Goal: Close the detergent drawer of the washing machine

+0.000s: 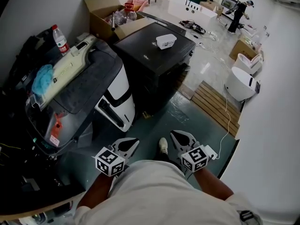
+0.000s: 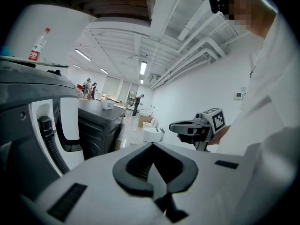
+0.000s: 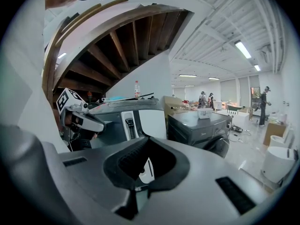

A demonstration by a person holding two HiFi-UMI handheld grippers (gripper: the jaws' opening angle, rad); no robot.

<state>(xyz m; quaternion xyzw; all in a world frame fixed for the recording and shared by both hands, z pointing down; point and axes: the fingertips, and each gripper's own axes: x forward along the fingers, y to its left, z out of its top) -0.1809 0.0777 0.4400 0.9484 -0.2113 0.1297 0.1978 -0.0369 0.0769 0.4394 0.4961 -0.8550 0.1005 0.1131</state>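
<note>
A black front-loading washing machine (image 1: 154, 55) stands across the green floor from me, with a small white box (image 1: 166, 41) on its lid. It also shows in the left gripper view (image 2: 97, 130) and the right gripper view (image 3: 201, 128). Its front panel is seen at a slant, and I cannot make out the detergent drawer. Both grippers hang close to my body, well short of the machine. My left gripper (image 1: 136, 141) (image 2: 153, 147) is shut and holds nothing. My right gripper (image 1: 173, 133) (image 3: 149, 139) is shut and empty too. They point roughly level, side by side.
A grey and white appliance (image 1: 117, 95) stands to the left, with a water bottle (image 1: 60, 39) and a long cream part (image 1: 70, 62) on top. Cardboard boxes (image 1: 105, 11) sit behind. A wooden slat pallet (image 1: 215, 104), white tubs (image 1: 241, 83) and a cable lie to the right. My shoe (image 1: 162, 145) is below.
</note>
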